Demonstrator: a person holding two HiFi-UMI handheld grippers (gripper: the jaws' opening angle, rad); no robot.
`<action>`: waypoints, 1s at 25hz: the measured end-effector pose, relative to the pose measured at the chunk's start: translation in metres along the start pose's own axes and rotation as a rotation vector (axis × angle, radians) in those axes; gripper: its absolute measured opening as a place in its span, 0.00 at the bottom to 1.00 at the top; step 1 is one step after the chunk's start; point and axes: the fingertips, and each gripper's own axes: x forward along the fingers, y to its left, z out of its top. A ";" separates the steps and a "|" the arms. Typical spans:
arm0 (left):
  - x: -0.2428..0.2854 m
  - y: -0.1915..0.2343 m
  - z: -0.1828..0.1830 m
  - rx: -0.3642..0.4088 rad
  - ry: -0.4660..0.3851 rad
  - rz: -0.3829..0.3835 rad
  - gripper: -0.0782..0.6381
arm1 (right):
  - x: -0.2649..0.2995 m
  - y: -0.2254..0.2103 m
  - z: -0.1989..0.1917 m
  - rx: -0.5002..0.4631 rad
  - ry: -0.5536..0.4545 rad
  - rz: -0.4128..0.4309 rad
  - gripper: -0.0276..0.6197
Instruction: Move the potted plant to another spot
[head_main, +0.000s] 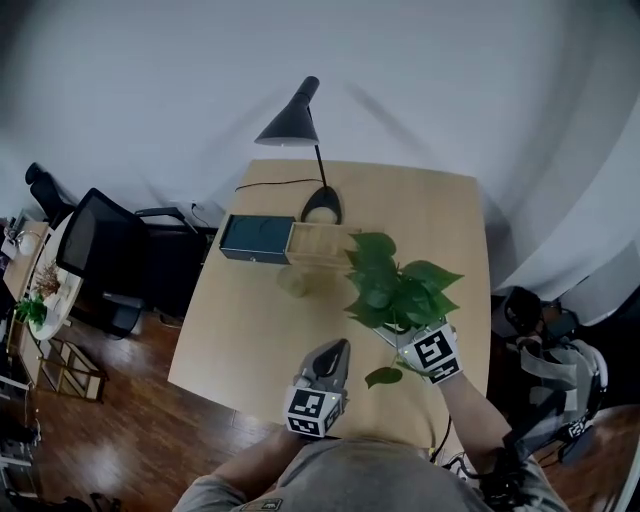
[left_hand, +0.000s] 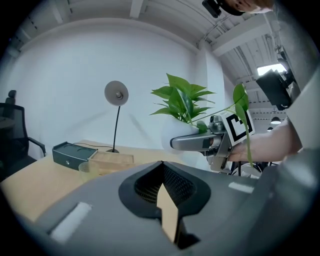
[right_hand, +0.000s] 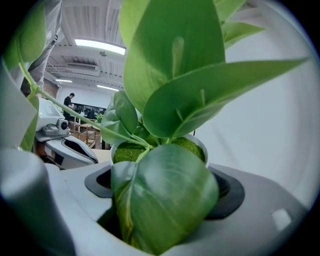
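Got the right gripper (head_main: 400, 330) wrapped around a small potted plant (head_main: 395, 288) with broad, glossy green heart-shaped leaves, jaws spread wide and pressed on either side of its round white pot (right_hand: 202, 146). Sitting right between those jaws, so about as close to that gripper as it gets. Can see a bright green mossy topping (right_hand: 125, 152) filling the pot up to the rim, plus thin pale-green stems fanning up and out. Worth noting one big leaf (right_hand: 165, 200) flopping over the near rim toward the gripper's camera, with a lighter yellowish streak down its left side. Also spotting a single trailing leaf (head_main: 383, 377) on a long stem, hanging just beside the right gripper's marker cube. Otherwise looks bushy and upright.

Got the left gripper (head_main: 338, 350) parked just left of the right one, near but not touching, jaws closed together with nothing in them. From there, finding the plant up and to the right, leaves well above the jaw tips.

Farther out past both grippers on the light wooden desk (head_main: 250, 330): a pale translucent cup (head_main: 293, 281), a dark teal box (head_main: 255, 238) butted against a light wooden box (head_main: 320, 245), and a black cone-shade desk lamp (head_main: 300, 125).
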 end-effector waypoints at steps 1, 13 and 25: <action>-0.003 0.000 0.001 0.002 -0.004 0.004 0.10 | 0.000 0.002 0.001 -0.001 -0.001 0.001 0.78; -0.043 0.014 0.003 -0.013 -0.048 0.121 0.10 | 0.002 0.028 -0.004 0.000 -0.007 0.040 0.78; -0.072 0.085 0.017 -0.020 -0.098 0.109 0.10 | 0.053 0.073 0.019 -0.016 0.008 0.018 0.78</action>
